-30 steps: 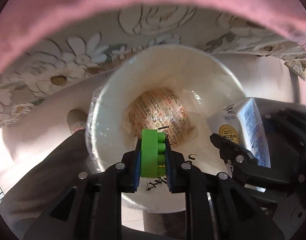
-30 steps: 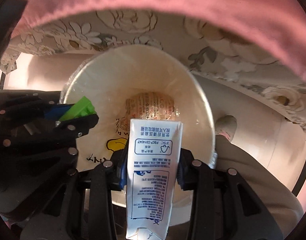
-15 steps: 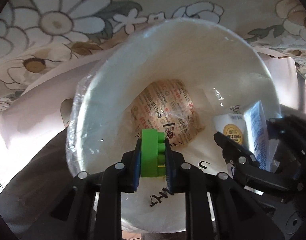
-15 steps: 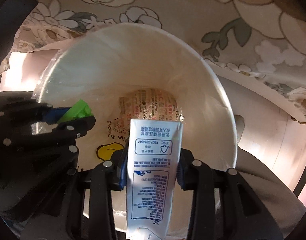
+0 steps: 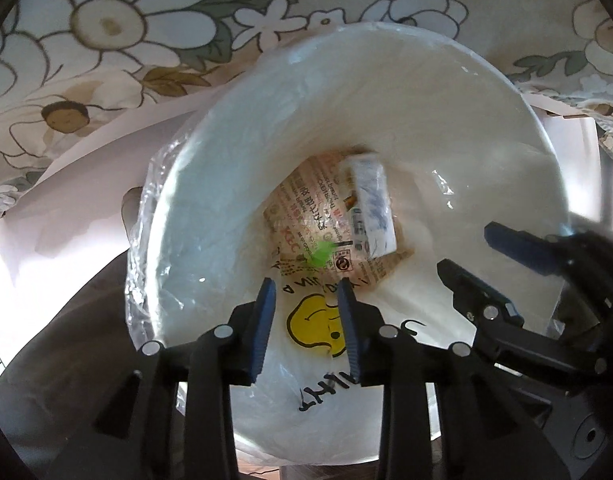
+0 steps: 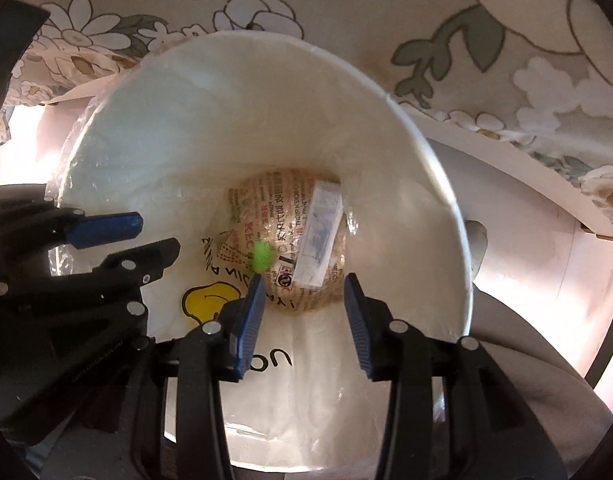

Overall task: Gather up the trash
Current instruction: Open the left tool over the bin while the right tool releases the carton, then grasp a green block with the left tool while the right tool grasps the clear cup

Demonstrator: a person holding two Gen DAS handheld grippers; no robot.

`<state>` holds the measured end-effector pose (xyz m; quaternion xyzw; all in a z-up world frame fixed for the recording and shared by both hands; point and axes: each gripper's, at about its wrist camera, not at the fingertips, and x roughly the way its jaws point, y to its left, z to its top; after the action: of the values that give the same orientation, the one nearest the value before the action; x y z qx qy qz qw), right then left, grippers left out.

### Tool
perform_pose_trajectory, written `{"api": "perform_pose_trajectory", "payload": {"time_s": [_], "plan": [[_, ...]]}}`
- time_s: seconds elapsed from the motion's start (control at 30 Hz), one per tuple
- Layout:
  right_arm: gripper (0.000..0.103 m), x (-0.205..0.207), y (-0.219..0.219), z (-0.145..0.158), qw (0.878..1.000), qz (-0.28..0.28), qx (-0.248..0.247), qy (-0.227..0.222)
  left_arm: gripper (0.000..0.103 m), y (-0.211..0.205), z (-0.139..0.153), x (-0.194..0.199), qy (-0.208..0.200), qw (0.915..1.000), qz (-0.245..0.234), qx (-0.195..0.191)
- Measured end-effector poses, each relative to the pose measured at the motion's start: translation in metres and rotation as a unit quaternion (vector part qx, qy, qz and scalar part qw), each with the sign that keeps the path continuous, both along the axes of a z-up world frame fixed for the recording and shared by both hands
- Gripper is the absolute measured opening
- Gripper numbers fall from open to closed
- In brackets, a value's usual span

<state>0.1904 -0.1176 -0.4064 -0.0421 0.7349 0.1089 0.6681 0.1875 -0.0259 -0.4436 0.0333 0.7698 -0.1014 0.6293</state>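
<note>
A white bin with a clear plastic liner (image 5: 234,184) (image 6: 386,152) fills both views from above. My left gripper (image 5: 305,286) is open and empty over its mouth. My right gripper (image 6: 304,284) is open and empty beside it, and also shows at the right of the left wrist view (image 5: 466,252). A green toy brick (image 5: 321,255) (image 6: 262,258) and a white milk carton (image 5: 372,210) (image 6: 320,236) are blurred, falling onto the printed paper wrapper (image 5: 302,216) (image 6: 266,208) at the bin's bottom.
A flowered cloth (image 5: 146,40) (image 6: 466,40) hangs behind the bin over a white edge (image 5: 86,152). A white bag with a yellow smiley (image 5: 318,320) (image 6: 206,302) lies on the bin's near inner wall.
Both grippers opened. The green brick dropped from the left gripper and the milk carton from the right one, both into the bin.
</note>
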Motion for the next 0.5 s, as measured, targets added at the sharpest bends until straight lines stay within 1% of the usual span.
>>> {"api": "perform_pose_trajectory", "payload": {"time_s": [0.07,0.27,0.37,0.43,0.5], "plan": [[0.042,0.003,0.000,-0.003,1.000,0.001,0.001,-0.001,0.036,0.001,0.004,0.000,-0.001,1.0000,-0.001,0.000],[0.042,0.001,-0.002,0.008,1.000,0.001,0.004,-0.006,0.037,0.002,0.016,-0.005,-0.009,0.9999,-0.003,-0.002],[0.042,-0.003,-0.004,0.020,1.000,0.002,0.004,-0.013,0.040,0.005,0.034,-0.008,-0.022,0.9997,-0.006,-0.003],[0.042,-0.007,-0.005,0.033,1.000,0.004,0.004,-0.023,0.044,0.006,0.044,-0.011,-0.031,0.9994,-0.009,-0.006],[0.045,-0.011,-0.006,0.048,0.999,0.005,0.002,-0.031,0.047,0.008,0.058,-0.014,-0.043,0.9990,-0.013,-0.009]]}}
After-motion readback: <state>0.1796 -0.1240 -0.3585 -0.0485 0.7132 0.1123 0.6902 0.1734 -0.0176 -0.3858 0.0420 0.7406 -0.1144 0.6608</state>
